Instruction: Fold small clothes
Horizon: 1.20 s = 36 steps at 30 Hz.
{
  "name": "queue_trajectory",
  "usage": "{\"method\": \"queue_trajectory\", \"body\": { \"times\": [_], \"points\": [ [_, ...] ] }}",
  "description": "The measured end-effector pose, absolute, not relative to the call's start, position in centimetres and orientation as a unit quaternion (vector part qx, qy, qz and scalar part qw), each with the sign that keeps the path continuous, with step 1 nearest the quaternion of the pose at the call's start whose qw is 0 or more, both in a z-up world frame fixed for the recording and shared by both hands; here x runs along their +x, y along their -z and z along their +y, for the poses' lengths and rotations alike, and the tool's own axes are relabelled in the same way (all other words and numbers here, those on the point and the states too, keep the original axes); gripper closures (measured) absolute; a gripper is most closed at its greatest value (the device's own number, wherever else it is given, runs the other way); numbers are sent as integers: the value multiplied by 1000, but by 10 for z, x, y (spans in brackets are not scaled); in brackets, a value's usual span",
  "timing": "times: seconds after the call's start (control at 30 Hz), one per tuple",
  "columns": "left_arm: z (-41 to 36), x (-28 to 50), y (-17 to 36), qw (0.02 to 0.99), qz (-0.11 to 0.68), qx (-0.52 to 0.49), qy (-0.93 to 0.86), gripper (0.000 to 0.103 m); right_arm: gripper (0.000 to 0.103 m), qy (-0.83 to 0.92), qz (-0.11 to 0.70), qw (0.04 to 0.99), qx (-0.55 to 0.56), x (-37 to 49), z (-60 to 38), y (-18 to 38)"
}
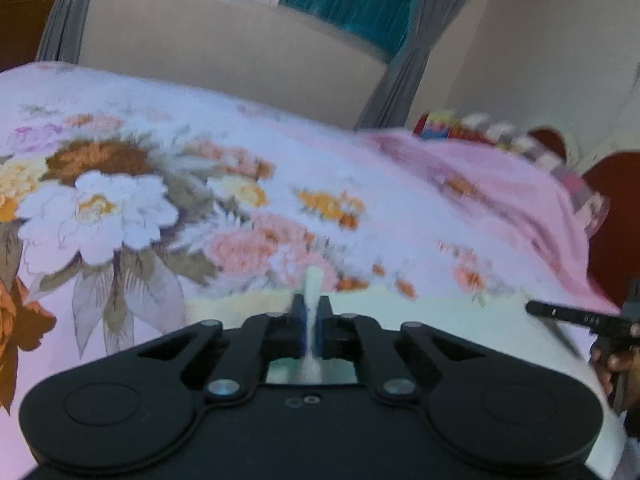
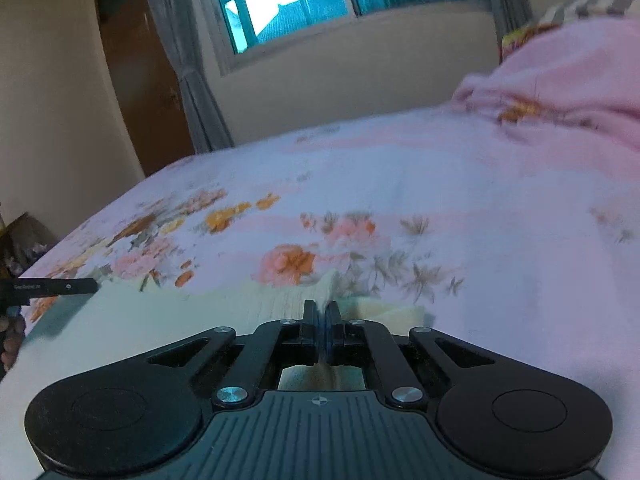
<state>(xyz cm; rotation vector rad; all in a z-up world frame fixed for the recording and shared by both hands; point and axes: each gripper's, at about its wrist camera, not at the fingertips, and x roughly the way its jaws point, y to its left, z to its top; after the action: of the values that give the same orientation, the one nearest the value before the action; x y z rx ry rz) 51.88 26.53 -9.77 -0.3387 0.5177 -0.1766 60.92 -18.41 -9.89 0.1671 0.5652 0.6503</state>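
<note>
A small pale yellow-white garment [image 1: 420,320] lies on a floral bed sheet [image 1: 168,184]. My left gripper [image 1: 311,308] is shut on an edge of this cloth, a thin fold of it sticking up between the pads. In the right wrist view the same garment [image 2: 168,312] spreads to the left, and my right gripper [image 2: 322,316] is shut on another edge of it, a tuft of fabric poking above the fingertips. Each view catches the other gripper at its side edge: the right one [image 1: 576,316] and the left one [image 2: 52,286].
The floral sheet [image 2: 400,184] covers the bed ahead. A pink blanket [image 1: 500,184] is heaped at the right, with colourful pillows [image 1: 480,128] behind it. A wall with a window [image 2: 288,0], grey curtains and a brown door [image 2: 140,72] stands beyond the bed.
</note>
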Motion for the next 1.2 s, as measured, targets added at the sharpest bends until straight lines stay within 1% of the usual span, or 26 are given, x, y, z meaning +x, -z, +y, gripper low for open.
{"method": "queue_trajectory", "body": {
  "times": [0.1,0.17,0.2,0.27,0.3,0.33,0.37,0.43,0.5,0.6,0.7,0.83,0.93,1.03,1.13,1.17,1.2],
  "points": [
    [270,511,88,956,213,-181,94,99,100,-314,244,913,88,602,-187,90],
    [273,513,84,955,208,-188,98,99,100,-314,232,915,99,600,-190,84],
    [275,517,84,952,217,-191,97,99,100,-315,233,914,103,601,-191,83],
    [276,530,91,945,259,-184,82,99,100,-304,251,913,100,607,-188,88],
    [274,537,96,943,280,-165,66,96,100,-292,267,914,94,611,-185,94],
    [273,544,103,938,306,-156,54,91,100,-280,290,911,90,617,-183,102],
    [272,550,109,930,328,-157,50,89,100,-274,320,903,90,623,-181,110],
    [271,547,107,935,317,-152,41,84,100,-267,318,903,113,622,-187,111],
    [273,532,99,939,300,-165,29,62,100,-255,324,901,132,616,-196,105],
    [281,486,89,937,276,-207,48,57,100,-267,303,901,160,578,-223,91],
    [280,427,84,936,276,-204,80,56,100,-286,301,892,176,522,-251,85],
    [271,361,89,923,290,-227,114,56,100,-306,325,878,174,458,-265,87],
    [259,342,94,916,309,-223,124,56,100,-304,348,867,185,430,-266,94],
    [248,344,99,913,324,-214,128,56,100,-303,341,866,204,420,-264,96],
    [240,355,104,915,343,-180,110,61,100,-316,335,862,213,422,-260,94],
    [235,359,104,916,356,-155,96,74,100,-319,337,863,201,420,-257,94],
    [231,362,103,918,369,-123,81,78,100,-313,355,864,170,423,-250,95]
  ]
}}
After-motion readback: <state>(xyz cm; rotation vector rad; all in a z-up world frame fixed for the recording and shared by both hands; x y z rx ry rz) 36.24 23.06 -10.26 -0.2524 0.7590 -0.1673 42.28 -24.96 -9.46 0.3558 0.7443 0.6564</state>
